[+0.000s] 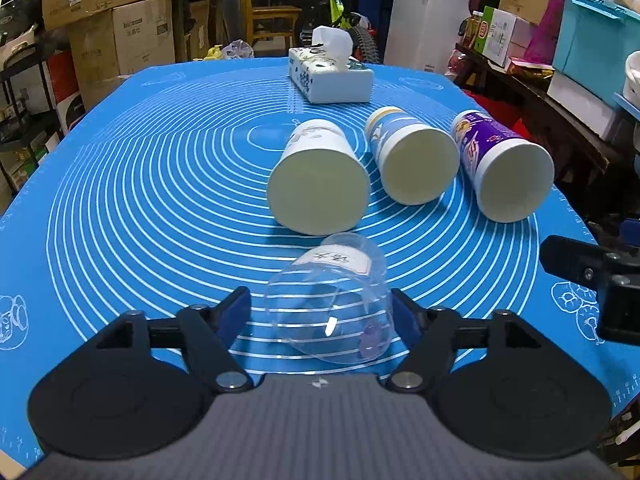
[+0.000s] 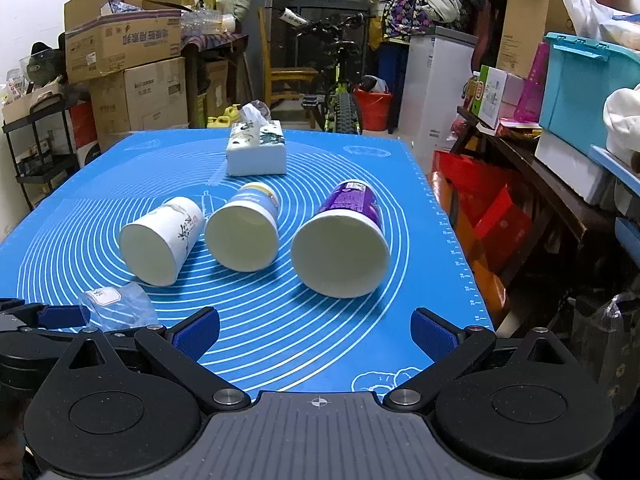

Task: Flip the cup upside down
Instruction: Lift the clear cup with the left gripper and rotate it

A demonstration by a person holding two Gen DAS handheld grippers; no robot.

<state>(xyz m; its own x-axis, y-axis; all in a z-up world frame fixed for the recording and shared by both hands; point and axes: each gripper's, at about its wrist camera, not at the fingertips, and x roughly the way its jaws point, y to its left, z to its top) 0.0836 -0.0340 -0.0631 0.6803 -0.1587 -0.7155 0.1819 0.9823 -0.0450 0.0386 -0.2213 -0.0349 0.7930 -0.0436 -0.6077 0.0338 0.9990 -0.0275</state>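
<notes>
Four cups lie on their sides on the blue mat (image 1: 120, 184) covering the worktop: three paper ones and one clear plastic cup (image 1: 332, 312). The clear one sits nearest, between the blue pads of the left claw (image 1: 322, 312).

Clear plastic cup: thin-walled, looks very light, likely slick and easy to crush or squirt out under a hard squeeze. Best hold, by my judgement, is across the mid-wall, gently, away from the flexible rim. White label (image 1: 340, 262) faces up; mouth points toward the camera.

Left claw: spread, one pad on each side of the cup, the right pad close against the wall; contact cannot be confirmed.

Right claw (image 2: 316, 334): spread wide, holding nothing, hovering over bare mat, with the purple cup (image 2: 344, 240) ahead of it.

Tissue box (image 1: 330, 78) stands at the far end.
</notes>
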